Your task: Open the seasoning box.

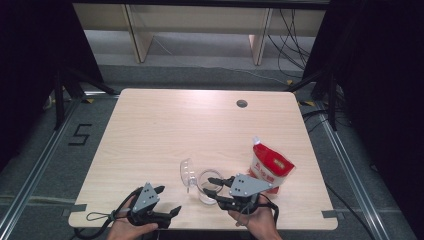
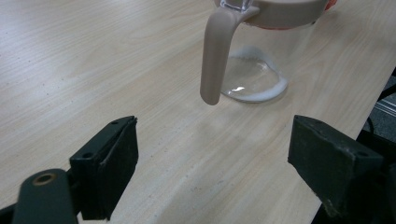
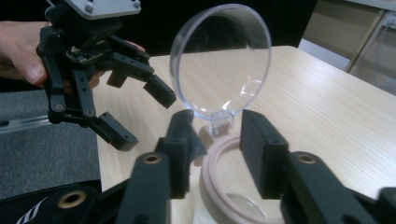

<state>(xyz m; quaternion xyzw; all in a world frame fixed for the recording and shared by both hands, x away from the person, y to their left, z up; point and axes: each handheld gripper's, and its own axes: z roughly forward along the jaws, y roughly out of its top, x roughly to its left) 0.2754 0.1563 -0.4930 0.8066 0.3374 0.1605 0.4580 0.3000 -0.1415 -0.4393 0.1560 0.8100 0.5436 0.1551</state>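
Hovering over clear jug (image 1: 209, 186) on tabletop (image 1: 165, 130) near front edge | right hand-held gripper (image 3: 215, 140) released, jaws flanking lid (image 3: 220, 60) hinge, apparently untouching | left hand-held gripper (image 2: 212, 158) released, empty, beside handle (image 2: 215, 51)

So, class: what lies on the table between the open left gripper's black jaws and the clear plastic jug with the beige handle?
Nothing: in the left gripper view, only bare wooden table separates the left gripper from the clear plastic jug.
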